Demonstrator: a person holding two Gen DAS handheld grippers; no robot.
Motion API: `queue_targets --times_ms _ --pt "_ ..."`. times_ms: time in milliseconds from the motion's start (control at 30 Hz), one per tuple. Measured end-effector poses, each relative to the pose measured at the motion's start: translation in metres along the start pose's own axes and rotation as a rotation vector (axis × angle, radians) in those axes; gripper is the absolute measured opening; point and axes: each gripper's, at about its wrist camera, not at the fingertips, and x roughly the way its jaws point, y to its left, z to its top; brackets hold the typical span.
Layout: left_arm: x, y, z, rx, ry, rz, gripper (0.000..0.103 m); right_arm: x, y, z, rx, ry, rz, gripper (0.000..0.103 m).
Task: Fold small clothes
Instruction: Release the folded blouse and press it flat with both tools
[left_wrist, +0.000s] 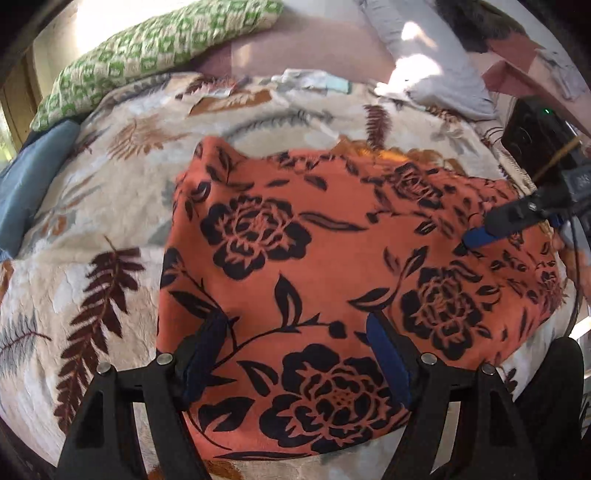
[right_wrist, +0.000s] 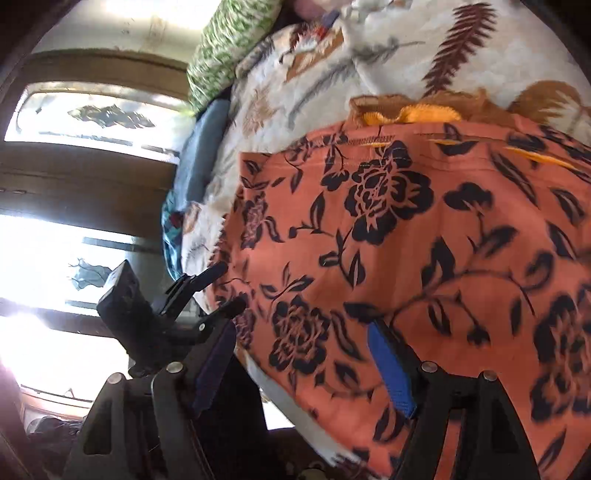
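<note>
An orange garment with black flower print (left_wrist: 332, 266) lies spread on the leaf-patterned blanket (left_wrist: 92, 229). My left gripper (left_wrist: 295, 332) is open just above the garment's near part, fingers apart with cloth showing between them. My right gripper (right_wrist: 303, 339) is open over the garment (right_wrist: 424, 258) near its edge. It also shows in the left wrist view (left_wrist: 476, 236) at the garment's right side. The left gripper shows in the right wrist view (right_wrist: 229, 288) at the garment's far edge. A yellow lining (right_wrist: 410, 114) peeks out at the garment's top.
A green-and-white patterned pillow (left_wrist: 166, 48) lies at the back left of the bed, a blue cushion (left_wrist: 29, 192) at the left, grey and pink bedding (left_wrist: 424, 55) behind. Windows (right_wrist: 74, 118) stand beyond the bed's edge.
</note>
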Motion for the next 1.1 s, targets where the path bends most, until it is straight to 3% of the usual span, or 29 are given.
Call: queue_targets --times_ms 33,67,100,133,167,200,267,333,367,433,467,533,600,633,667,700,767,800,867,933,1033,1100 --pt "0.002 0.005 0.000 -0.018 -0.002 -0.005 0.079 0.006 -0.010 0.016 0.018 -0.010 -0.066 0.076" --pt "0.001 0.008 0.000 -0.027 -0.014 -0.013 0.079 0.003 -0.026 0.033 0.081 -0.059 -0.063 0.076" --pt "-0.002 0.010 0.003 -0.038 -0.023 -0.007 0.079 -0.009 -0.042 0.047 0.165 -0.147 -0.025 0.076" --pt "-0.006 0.013 0.005 -0.049 -0.037 0.000 0.079 -0.028 -0.051 0.057 0.221 -0.261 -0.059 0.076" --pt "-0.012 0.015 0.007 -0.065 -0.056 0.002 0.079 -0.045 -0.052 0.064 0.231 -0.348 -0.186 0.078" --pt "-0.018 0.016 0.009 -0.082 -0.076 -0.007 0.079 -0.055 -0.050 0.068 0.219 -0.383 -0.260 0.078" --pt "-0.029 0.016 0.010 -0.101 -0.110 -0.053 0.079 -0.064 -0.047 0.064 0.217 -0.350 -0.092 0.078" --pt "-0.034 0.013 0.011 -0.090 -0.156 -0.073 0.079 -0.071 -0.026 0.042 0.140 -0.333 0.008 0.078" --pt "-0.029 0.010 0.013 -0.072 -0.156 -0.034 0.080 -0.069 -0.014 0.028 0.104 -0.308 0.054 0.079" --pt "0.004 0.008 0.017 -0.058 -0.071 0.115 0.080 -0.055 -0.001 0.003 0.057 -0.234 0.139 0.080" --pt "0.021 0.014 0.018 -0.081 -0.033 0.144 0.084 -0.045 -0.003 -0.003 0.040 -0.203 0.082 0.080" --pt "0.027 0.033 0.020 -0.185 -0.041 0.133 0.085 -0.026 -0.032 0.009 0.112 -0.186 -0.147 0.078" --pt "0.017 0.047 0.021 -0.275 -0.056 0.208 0.085 -0.041 -0.069 0.023 0.270 -0.306 -0.025 0.077" --pt "0.010 0.054 0.023 -0.307 -0.069 0.237 0.085 -0.056 -0.069 0.029 0.297 -0.396 -0.103 0.077" --pt "0.001 0.058 0.023 -0.326 -0.086 0.236 0.085 -0.069 -0.062 0.034 0.293 -0.451 -0.241 0.079" --pt "-0.008 0.061 0.022 -0.328 -0.107 0.213 0.085 -0.076 -0.056 0.039 0.267 -0.460 -0.255 0.079" --pt "-0.025 0.061 0.019 -0.301 -0.149 0.181 0.085 -0.079 -0.037 0.042 0.173 -0.393 -0.078 0.078" --pt "-0.031 0.059 0.017 -0.285 -0.163 0.170 0.085 -0.079 -0.019 0.041 0.090 -0.370 -0.109 0.078" --pt "-0.040 0.052 0.012 -0.255 -0.182 0.129 0.085 -0.073 0.008 0.036 -0.048 -0.318 -0.261 0.078" --pt "-0.043 0.042 0.010 -0.221 -0.194 0.107 0.085 -0.060 0.018 0.034 -0.087 -0.279 -0.351 0.078" --pt "-0.047 0.027 0.007 -0.170 -0.210 0.104 0.085 -0.039 0.021 0.033 -0.117 -0.247 -0.413 0.076" --pt "-0.047 0.020 0.005 -0.149 -0.213 0.103 0.085 -0.014 0.020 0.040 -0.101 -0.229 -0.444 0.064"
